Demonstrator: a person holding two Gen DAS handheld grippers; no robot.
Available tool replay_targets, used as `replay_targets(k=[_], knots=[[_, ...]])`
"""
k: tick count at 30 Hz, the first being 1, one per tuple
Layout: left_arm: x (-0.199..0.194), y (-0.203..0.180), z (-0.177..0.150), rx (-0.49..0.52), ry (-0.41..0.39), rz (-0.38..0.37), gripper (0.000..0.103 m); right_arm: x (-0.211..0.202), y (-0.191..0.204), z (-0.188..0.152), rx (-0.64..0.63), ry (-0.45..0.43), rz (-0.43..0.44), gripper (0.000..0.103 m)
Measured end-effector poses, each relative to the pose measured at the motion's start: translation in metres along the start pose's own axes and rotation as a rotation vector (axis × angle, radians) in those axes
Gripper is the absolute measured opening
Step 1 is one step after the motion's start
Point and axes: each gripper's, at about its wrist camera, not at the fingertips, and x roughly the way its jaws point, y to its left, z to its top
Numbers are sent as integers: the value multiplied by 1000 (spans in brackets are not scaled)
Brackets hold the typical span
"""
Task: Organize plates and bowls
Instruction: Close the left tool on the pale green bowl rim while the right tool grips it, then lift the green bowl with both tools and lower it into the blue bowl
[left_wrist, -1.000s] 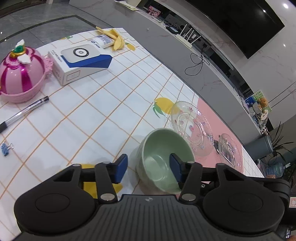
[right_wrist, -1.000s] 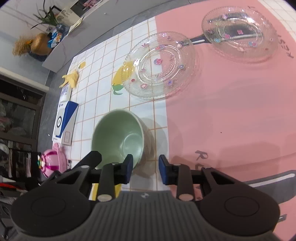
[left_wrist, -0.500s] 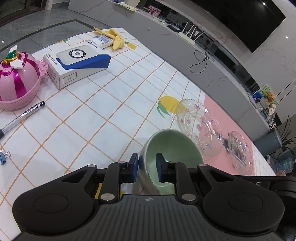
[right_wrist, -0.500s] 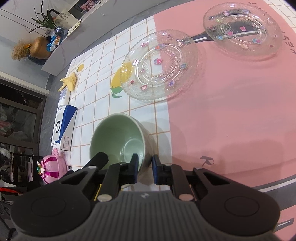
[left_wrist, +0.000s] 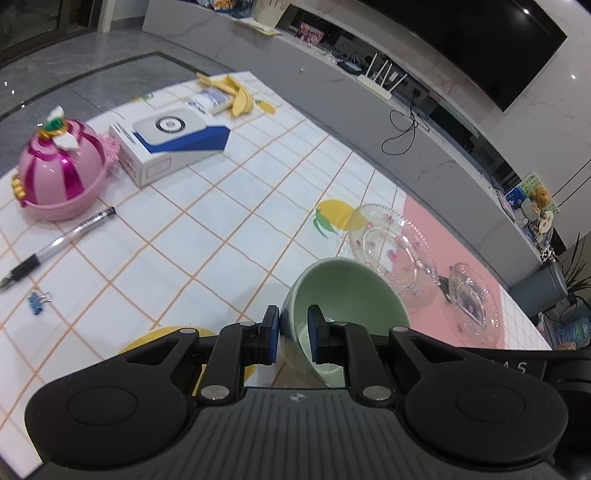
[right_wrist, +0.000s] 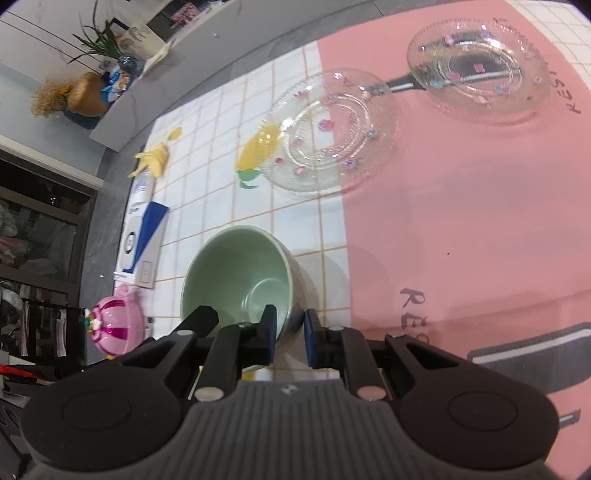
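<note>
A pale green bowl (left_wrist: 351, 291) (right_wrist: 236, 273) stands on the checked tablecloth just in front of both grippers. My left gripper (left_wrist: 293, 332) has one pad outside and one inside the bowl's near wall; its jaws are closing and the pads press on the rim. My right gripper (right_wrist: 290, 332) is shut on the rim's other near side, again one pad inside and one outside. Beyond the bowl lies a clear glass plate (left_wrist: 391, 251) (right_wrist: 328, 129) with small flowers. A smaller clear glass dish (left_wrist: 472, 302) (right_wrist: 476, 74) rests farther off on the pink mat.
To the left on the table are a pink domed toy box (left_wrist: 61, 170), a white and blue carton (left_wrist: 170, 144), a pen (left_wrist: 55, 245), a blue binder clip (left_wrist: 38, 297) and a banana peel (left_wrist: 236, 96). The pink mat (right_wrist: 461, 221) covers the right side.
Both grippers went from open astride the bowl's wall to shut on its rim. Both views have since risen a little, with the bowl staying between the pads.
</note>
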Motion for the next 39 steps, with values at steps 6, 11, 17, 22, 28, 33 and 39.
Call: replay_targets(k=[6,11,17,22,28,33,39], knots=[[-36,-7,-3,-9,-45,-15,17,-34,10,-10,-22,-37,36,14],[-77,-23,-9,11,-106,-18,17,-74,16,-25,-43,-75,83,14],[-118,-42,-26,34,-164,-20,17,-119,13,-48,-75,-114,124,14],[-144,-56,-46,57,-189,-30,17,-149,-5,-69,-63,-120,167,14],[-159,-67,-71,75,-176,-40,17,-170,-35,-93,-24,-111,201,14],[-159,-74,-90,91,-137,-47,17,-184,-57,-108,-17,-128,197,15],[-149,-79,-111,106,-70,-55,17,-191,-86,-119,-15,-126,187,15]])
